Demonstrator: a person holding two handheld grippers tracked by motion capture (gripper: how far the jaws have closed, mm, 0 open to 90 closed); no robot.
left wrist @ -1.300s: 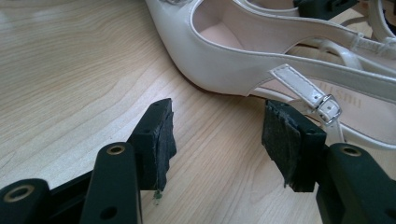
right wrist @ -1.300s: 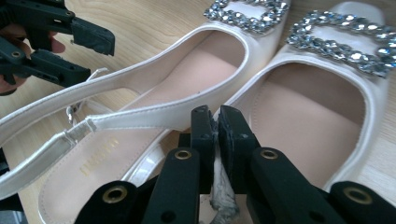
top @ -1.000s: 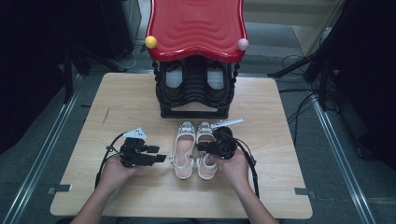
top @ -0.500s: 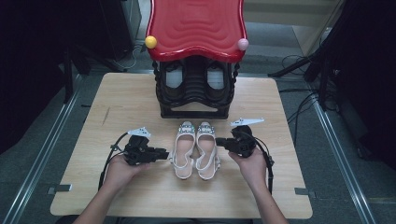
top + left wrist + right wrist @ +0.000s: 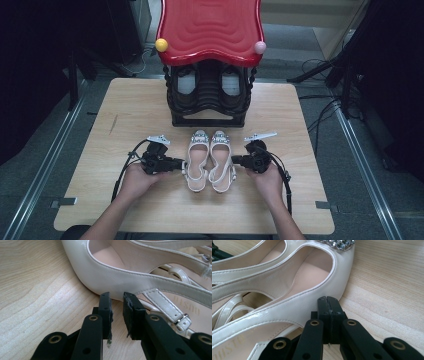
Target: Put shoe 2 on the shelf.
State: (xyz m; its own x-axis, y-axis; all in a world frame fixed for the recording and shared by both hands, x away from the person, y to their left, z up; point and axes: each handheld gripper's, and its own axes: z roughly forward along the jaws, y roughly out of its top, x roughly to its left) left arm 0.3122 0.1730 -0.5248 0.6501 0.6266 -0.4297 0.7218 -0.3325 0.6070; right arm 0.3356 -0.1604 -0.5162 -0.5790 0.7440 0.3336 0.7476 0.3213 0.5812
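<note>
A pair of cream slingback shoes, left shoe (image 5: 196,160) and right shoe (image 5: 221,160), lies side by side at mid-table with the jewelled toes pointing away from me. My left gripper (image 5: 179,163) lies level at the left shoe's outer side. In the left gripper view its tips (image 5: 114,296) rest at the shoe's wall (image 5: 120,277); the jaws have just been closing and keep a narrow gap with nothing between them. My right gripper (image 5: 236,160) lies at the right shoe's outer side. Its pads are pressed together (image 5: 327,300), tips against the shoe (image 5: 294,307).
A black shoe rack (image 5: 207,107) with a wavy red top (image 5: 210,30) stands at the back of the table, a yellow ball (image 5: 161,45) and a pink ball (image 5: 260,47) on its corners. Bare wood (image 5: 110,125) lies on both sides. Cables trail toward the front edge.
The right gripper has moved off the right shoe to its outer side. The left gripper has slid right up to the left shoe, and its jaws have narrowed.
</note>
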